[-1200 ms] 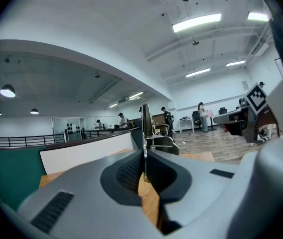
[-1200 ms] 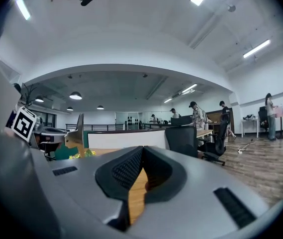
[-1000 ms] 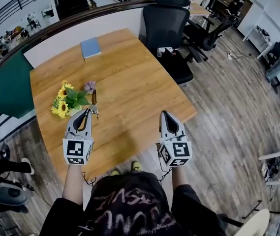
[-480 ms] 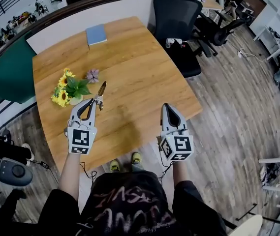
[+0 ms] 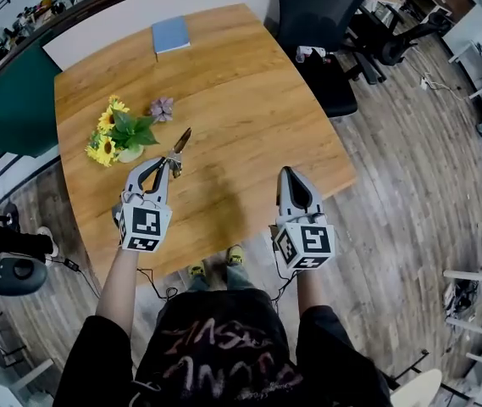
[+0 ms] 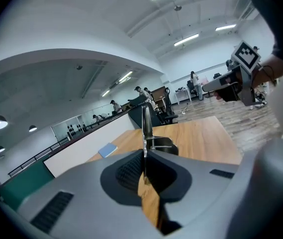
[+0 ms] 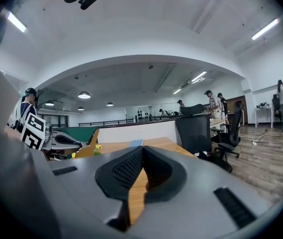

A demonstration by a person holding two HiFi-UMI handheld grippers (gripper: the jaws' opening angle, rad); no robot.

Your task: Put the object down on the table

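The left gripper (image 5: 164, 166) is holding a slim, pointed metal tool (image 5: 179, 142), jaws clamped on it, above the light wooden table (image 5: 249, 100), while the right gripper (image 5: 286, 173) is hovering closed and empty; the next move probably calls for lowering and releasing.

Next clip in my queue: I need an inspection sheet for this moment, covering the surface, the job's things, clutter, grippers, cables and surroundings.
Surface: wooden table, no spills seen.
Job's things: slim metal tool, gripped over the table and not yet laid down; exact kind unclear.
Clutter: sunflower bunch, purple flower, blue notebook near the far edge.
Grippers: left gripper shut on the tool; right gripper shut, nothing in it.
Cables: thin cable hanging below the left gripper.
Surroundings: office chair at the table's far right, wood floor.
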